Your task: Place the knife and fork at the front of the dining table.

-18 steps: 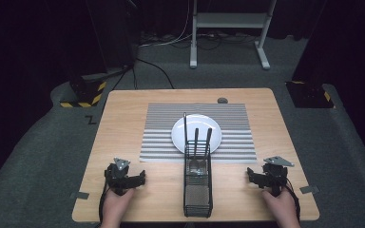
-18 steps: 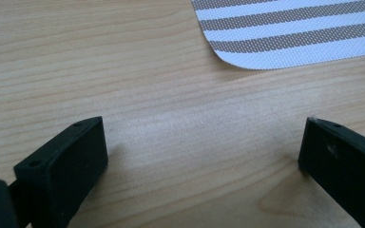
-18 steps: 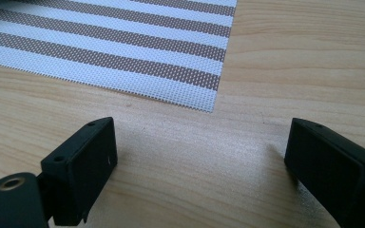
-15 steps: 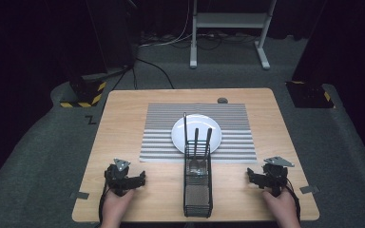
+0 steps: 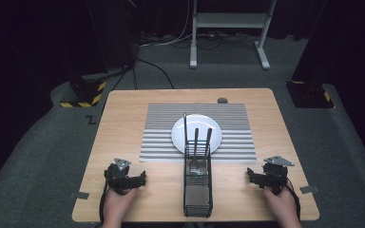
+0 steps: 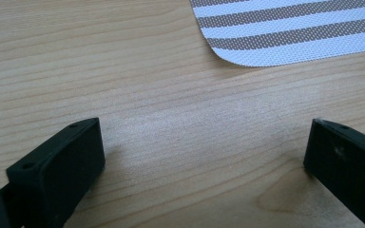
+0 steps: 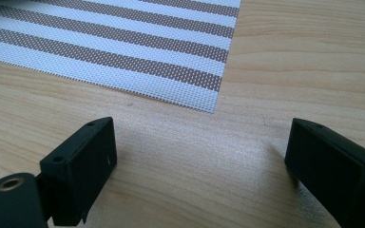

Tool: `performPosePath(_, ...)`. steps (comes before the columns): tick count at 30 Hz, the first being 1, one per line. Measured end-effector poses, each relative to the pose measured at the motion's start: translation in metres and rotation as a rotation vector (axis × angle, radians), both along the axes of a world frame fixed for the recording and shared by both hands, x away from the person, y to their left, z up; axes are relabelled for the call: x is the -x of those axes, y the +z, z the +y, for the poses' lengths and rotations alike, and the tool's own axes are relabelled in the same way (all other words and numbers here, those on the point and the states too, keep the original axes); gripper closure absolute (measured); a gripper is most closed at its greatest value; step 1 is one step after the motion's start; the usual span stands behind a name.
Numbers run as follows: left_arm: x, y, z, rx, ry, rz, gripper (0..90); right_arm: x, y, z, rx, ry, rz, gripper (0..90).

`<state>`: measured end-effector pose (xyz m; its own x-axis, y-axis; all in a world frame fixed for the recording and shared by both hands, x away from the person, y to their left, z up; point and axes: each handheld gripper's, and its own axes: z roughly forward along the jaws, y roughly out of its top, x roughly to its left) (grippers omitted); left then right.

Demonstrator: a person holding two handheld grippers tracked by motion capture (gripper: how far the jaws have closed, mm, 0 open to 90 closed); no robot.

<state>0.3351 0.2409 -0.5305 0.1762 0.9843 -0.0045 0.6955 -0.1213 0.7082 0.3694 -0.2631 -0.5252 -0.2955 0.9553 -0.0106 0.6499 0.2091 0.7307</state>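
Both the left gripper [image 5: 141, 178] and right gripper [image 5: 250, 175] are resting spread and empty; reaching carelessly risks tipping the tall mesh caddy [image 5: 198, 190] onto the plate [image 5: 183, 135]

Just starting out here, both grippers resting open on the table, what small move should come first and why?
Probably lift the right gripper toward the utensil handles standing in the mesh caddy; its jaws are open and empty, and the plate beyond sits bare.
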Motion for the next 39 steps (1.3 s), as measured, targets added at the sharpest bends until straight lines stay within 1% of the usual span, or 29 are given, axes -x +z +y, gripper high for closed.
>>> performPosePath(12,-0.001,0.001,0.003,0.004,-0.026,0.01,0.1,0.0,0.0,0.0,0.001,-0.002,0.001,9.9)
performPosePath(14,-0.001,0.002,0.003,0.006,-0.043,0.012,0.0,0.0,0.0,0.0,0.0,-0.003,0.002,9.9)
performPosePath(15,-0.001,0.002,0.003,0.006,-0.043,0.012,0.0,0.0,0.0,0.0,0.0,-0.003,0.002,9.9)
performPosePath(16,0.001,0.002,0.003,0.006,-0.057,0.005,0.0,0.0,0.0,0.0,0.0,0.0,0.001,10.0)
performPosePath(21,0.002,0.004,0.005,0.025,-0.06,-0.011,0.0,0.0,0.0,0.0,0.001,0.001,0.002,9.9)
performPosePath(22,0.003,0.004,0.005,0.029,-0.061,-0.017,0.0,0.0,0.0,0.0,0.003,0.0,0.001,10.0)
performPosePath(25,0.005,0.007,0.005,0.017,-0.072,-0.045,0.0,0.0,0.0,0.0,0.004,0.0,0.001,9.9)
performPosePath(27,0.008,0.011,0.005,0.024,-0.074,-0.066,0.0,0.0,0.0,0.0,0.004,0.0,0.001,10.0)
performPosePath(31,0.012,0.019,0.005,0.051,-0.081,-0.126,0.0,0.001,0.0,0.001,0.006,0.005,0.004,10.0)
performPosePath(32,0.013,0.02,0.004,0.062,-0.085,-0.135,0.0,0.001,0.0,0.001,0.006,0.005,0.004,10.0)
performPosePath(33,0.013,0.02,0.004,0.062,-0.085,-0.135,0.0,0.001,0.0,0.001,0.005,0.005,0.004,10.0)
performPosePath(34,0.014,0.023,0.002,0.077,-0.104,-0.138,0.0,0.001,0.0,0.001,0.006,0.005,0.004,10.0)
performPosePath(35,0.016,0.024,0.0,0.084,-0.108,-0.145,0.0,0.001,0.0,0.001,0.006,0.005,0.004,10.0)
performPosePath(36,0.017,0.026,-0.003,0.088,-0.11,-0.157,0.0,0.001,0.0,0.001,0.006,0.005,0.004,10.0)
performPosePath(37,0.018,0.028,-0.004,0.079,-0.118,-0.166,0.0,0.001,0.0,0.001,0.005,0.005,0.004,10.0)
performPosePath(39,0.02,0.031,-0.006,0.088,-0.128,-0.183,0.0,0.001,0.0,0.001,0.006,0.007,0.004,9.9)
